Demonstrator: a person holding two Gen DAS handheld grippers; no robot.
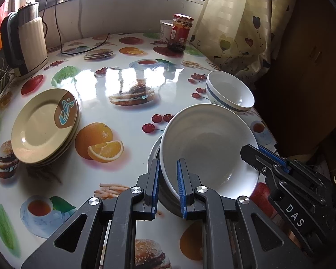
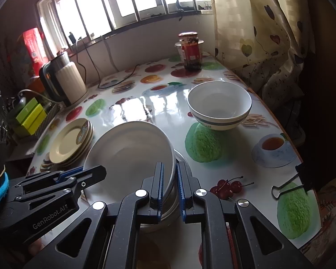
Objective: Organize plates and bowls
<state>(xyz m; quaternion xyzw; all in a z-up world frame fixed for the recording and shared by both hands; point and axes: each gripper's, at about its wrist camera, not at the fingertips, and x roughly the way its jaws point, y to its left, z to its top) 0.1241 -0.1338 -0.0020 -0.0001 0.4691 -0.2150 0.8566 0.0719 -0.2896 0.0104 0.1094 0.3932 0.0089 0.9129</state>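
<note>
fruit-print tablecloth [image 1: 123, 116] under everything. left view: my left gripper [image 1: 168, 183] is clamped on the white bowl [image 1: 208, 148] rim, tilted over a metal dish [image 1: 153, 154]; keep both sides level. right view: right gripper [image 2: 169, 186] pinches the opposite rim; blue-banded bowls [image 2: 219, 109] and plate stack [image 2: 70, 142] sit well apart, nothing blocking.

Plate stack [image 1: 46, 126] left of bowl [image 1: 209, 150]

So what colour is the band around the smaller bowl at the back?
Blue, a dark blue-grey band around the white smaller bowl; it shows best in the right wrist view.
</note>
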